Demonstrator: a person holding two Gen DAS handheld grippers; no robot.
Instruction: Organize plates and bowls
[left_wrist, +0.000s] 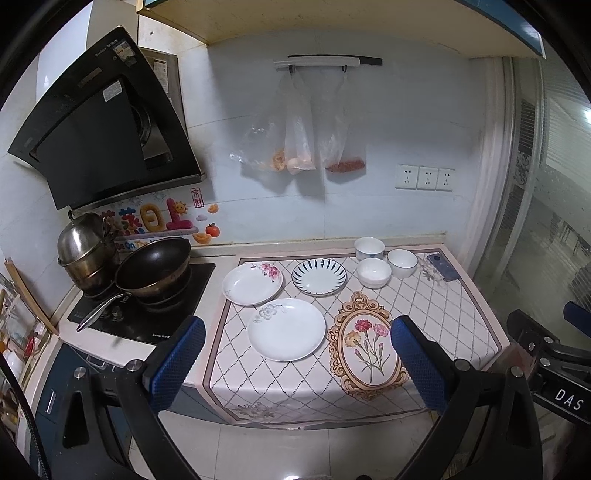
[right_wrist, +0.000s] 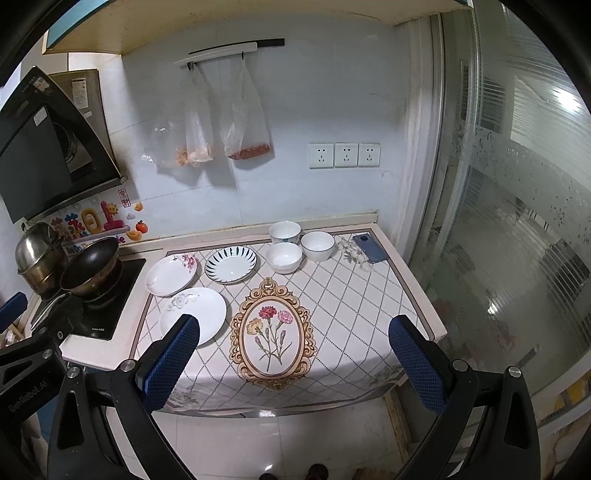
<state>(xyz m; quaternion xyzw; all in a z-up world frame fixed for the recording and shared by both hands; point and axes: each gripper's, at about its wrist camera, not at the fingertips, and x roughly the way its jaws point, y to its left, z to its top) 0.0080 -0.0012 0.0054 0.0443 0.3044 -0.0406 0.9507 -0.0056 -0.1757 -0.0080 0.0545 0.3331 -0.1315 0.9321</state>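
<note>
1. Three plates sit left of centre: nearest white plate (left_wrist: 286, 329), pink-flowered plate (left_wrist: 252, 283), blue-striped plate (left_wrist: 319, 277).
2. Three bowls (left_wrist: 373, 272) cluster upper right, touching.
3. Left gripper (left_wrist: 297, 354) and right gripper (right_wrist: 293, 352) hover with fingers wide apart, empty.
4. Best approach: grip a plate's rim squarely and lift it level.
</note>
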